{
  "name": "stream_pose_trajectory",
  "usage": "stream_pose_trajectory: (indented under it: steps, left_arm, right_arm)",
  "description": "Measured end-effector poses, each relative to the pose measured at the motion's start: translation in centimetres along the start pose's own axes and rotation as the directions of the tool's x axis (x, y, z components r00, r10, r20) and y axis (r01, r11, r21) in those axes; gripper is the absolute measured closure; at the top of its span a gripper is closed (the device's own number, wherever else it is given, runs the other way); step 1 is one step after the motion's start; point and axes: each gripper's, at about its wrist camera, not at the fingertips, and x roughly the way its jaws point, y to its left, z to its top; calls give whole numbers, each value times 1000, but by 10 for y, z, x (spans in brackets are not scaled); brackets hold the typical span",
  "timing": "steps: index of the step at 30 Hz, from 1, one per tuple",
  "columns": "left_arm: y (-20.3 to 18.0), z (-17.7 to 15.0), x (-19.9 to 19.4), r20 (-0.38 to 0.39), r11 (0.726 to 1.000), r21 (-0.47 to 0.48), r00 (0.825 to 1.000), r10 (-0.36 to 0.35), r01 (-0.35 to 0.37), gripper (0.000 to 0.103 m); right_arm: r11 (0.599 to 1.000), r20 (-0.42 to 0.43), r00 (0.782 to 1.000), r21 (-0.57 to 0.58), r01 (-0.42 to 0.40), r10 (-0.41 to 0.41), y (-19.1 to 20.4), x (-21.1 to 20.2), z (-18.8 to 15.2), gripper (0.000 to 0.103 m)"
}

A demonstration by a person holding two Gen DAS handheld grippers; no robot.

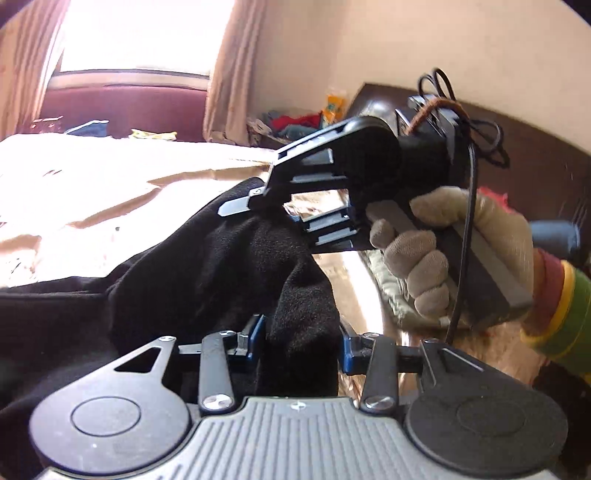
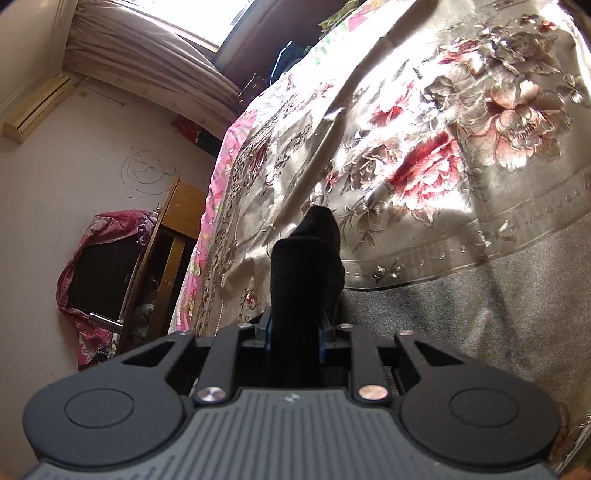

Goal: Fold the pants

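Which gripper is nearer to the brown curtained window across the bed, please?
Hard to tell. The left gripper and the right gripper both clamp the black fleece pants side by side, the window far beyond them.

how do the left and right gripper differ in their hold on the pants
The left gripper takes a wide, bunched fold of the black pants; the right gripper pinches a narrower, upright fold. The left's fingers stand wider apart than the right's. Both are shut on the same black fabric.

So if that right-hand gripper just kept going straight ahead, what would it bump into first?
Most likely the floral bedspread. The right gripper is clamped on black pants, which bunch ahead of it, and the bed fills the view beyond; how far is unclear.
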Motion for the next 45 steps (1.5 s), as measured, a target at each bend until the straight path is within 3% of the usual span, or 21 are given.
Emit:
stream_pose_trajectory:
  steps: [4,9,15,18,21,24,27,29,32,34,35,36,37,38,39,45]
  left_arm:
    - [42,2,-39,101,992,-130,995,23,-10,53]
    - [94,-11,-75,188,965,-255,976,112,-61,54]
    - [157,-45,-98,197,890,-438,952,232,-127,58]
    - [179,-60,-97,185,848,-514,948,260,-132,60]
    - [199,-71,-102,201,806,-585,946,253,-91,65]
    - [202,-69,-107,207,817,-570,946,250,-91,65]
    - [193,-63,-112,198,845,-528,954,223,-88,61]
    - [190,-60,-113,192,863,-495,956,222,-101,40]
    - [177,-55,-116,178,890,-433,954,240,-143,22]
    - [174,-52,-110,133,903,-406,969,209,-139,9]
    - [173,-52,-103,102,906,-400,976,195,-139,8]
    - [172,-52,-98,74,903,-400,976,204,-158,9]
    - [172,-52,-94,51,900,-400,976,212,-174,23]
    - [173,-51,-91,47,899,-402,977,210,-174,52]
    - [172,-48,-90,56,902,-397,976,208,-169,58]
    - [160,-42,-89,70,925,-336,975,212,-177,67]
  right_arm:
    - [994,-24,999,-107,29,-32,61,31,-3,81]
    - [968,-84,992,-239,76,-98,121,92,-20,81]
    - [951,-171,969,-285,122,-176,141,166,-52,81]
    - [935,-193,956,-322,150,-220,148,193,-68,81]
    - [920,-195,949,-355,165,-246,156,205,-77,81]
    - [896,-187,944,-407,177,-271,167,207,-81,81]
    - [883,-186,938,-428,193,-294,172,208,-83,81]
    - [881,-184,935,-428,202,-304,172,208,-83,81]
    - [876,-184,931,-434,212,-316,173,210,-84,81]
    - [871,-191,926,-441,217,-327,174,213,-86,81]
    - [869,-194,924,-446,216,-330,174,214,-86,81]
    - [866,-197,922,-451,216,-332,174,214,-86,81]
    - [865,-199,921,-453,216,-334,174,214,-86,80]
    - [865,-200,920,-453,217,-336,174,213,-85,78]
    - [866,-196,921,-449,219,-335,174,212,-84,73]
    - [803,-135,909,-531,269,-394,179,219,-83,66]
